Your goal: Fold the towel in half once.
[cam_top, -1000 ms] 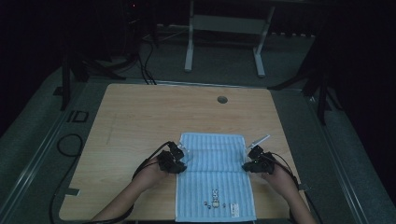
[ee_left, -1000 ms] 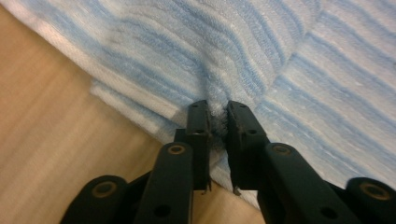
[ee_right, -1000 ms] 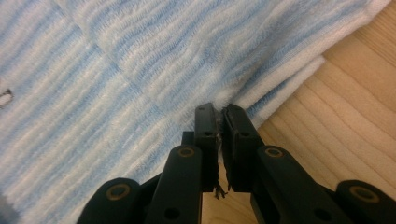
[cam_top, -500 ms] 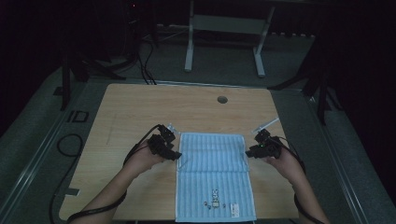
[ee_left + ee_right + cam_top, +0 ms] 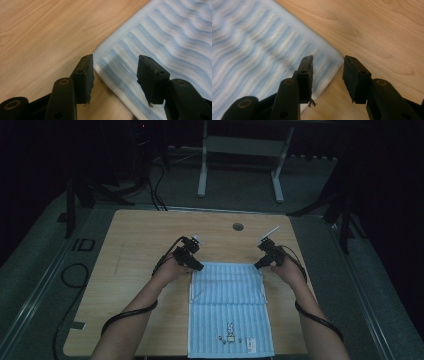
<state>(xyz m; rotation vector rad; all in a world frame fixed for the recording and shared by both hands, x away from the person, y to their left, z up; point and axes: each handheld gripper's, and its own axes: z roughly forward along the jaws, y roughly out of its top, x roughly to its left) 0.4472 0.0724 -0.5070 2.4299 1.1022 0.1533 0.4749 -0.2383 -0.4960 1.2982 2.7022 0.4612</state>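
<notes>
A light blue striped towel (image 5: pixel 227 305) lies flat on the wooden table (image 5: pixel 140 235), its near end at the table's front edge. My left gripper (image 5: pixel 194 264) hovers at the towel's far left corner and my right gripper (image 5: pixel 260 263) at its far right corner. Both sets of jaws have just been opening. In the left gripper view the left gripper (image 5: pixel 115 60) stands open over the towel's (image 5: pixel 162 37) edge, pads apart from the cloth. In the right gripper view the right gripper (image 5: pixel 328 58) stands open over the towel's (image 5: pixel 249 45) corner, holding nothing.
A round cable hole (image 5: pixel 238 226) sits near the table's far edge. Bare wood stretches left of the towel and beyond it. On the floor past the table stands a white desk frame (image 5: pixel 240 150), with cables (image 5: pixel 150 185) to its left.
Both hands have slid away from the person, from the towel's sides to its far corners. Both grippers, shut a second ago, now stand open.
</notes>
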